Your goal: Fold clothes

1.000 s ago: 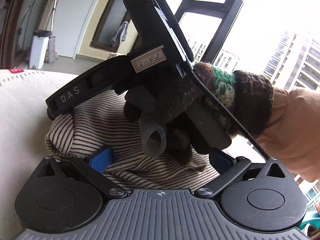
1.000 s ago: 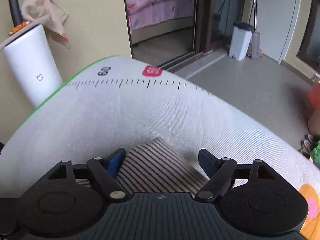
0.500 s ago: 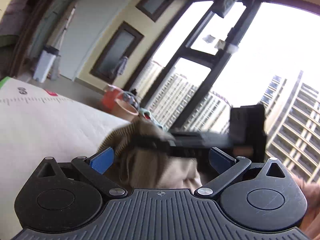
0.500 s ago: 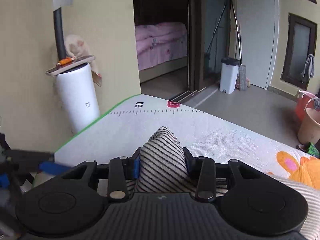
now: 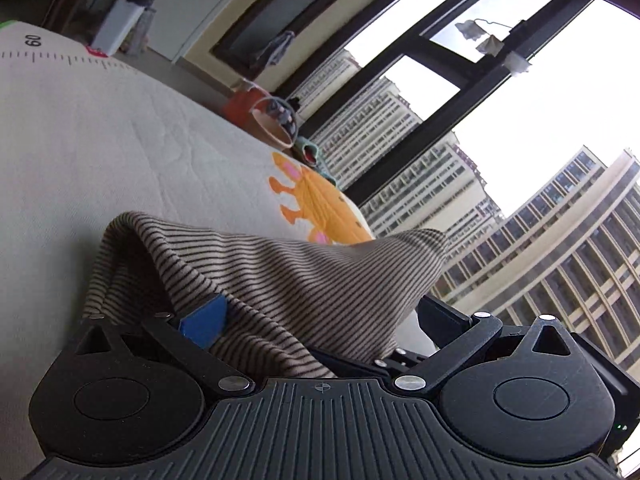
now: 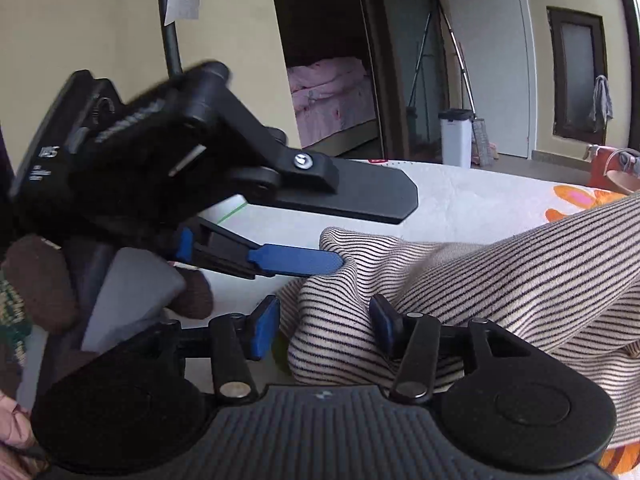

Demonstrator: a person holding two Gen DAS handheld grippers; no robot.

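A beige garment with thin dark stripes [image 5: 288, 280] lies on a white padded mat [image 5: 100, 128]. My left gripper [image 5: 316, 320] stands wide open with the cloth draped between and over its fingers. In the right wrist view the left gripper [image 6: 320, 232] shows from the side, its blue pad [image 6: 296, 260] touching a fold of the garment [image 6: 500, 272]. My right gripper [image 6: 324, 328] has its jaws partly apart around a bunched fold of the striped cloth; both pads touch it.
The mat has a ruler print [image 5: 36, 44] and an orange cartoon [image 5: 320, 200]. A red bucket and basin [image 5: 264, 108] stand past its far edge by the window. A white bin [image 6: 456, 136] stands near a doorway.
The left gripper has swung low toward the cloth and now has it between open fingers. The right gripper's jaws have widened from tightly shut on the fold. The two grippers have come close together.
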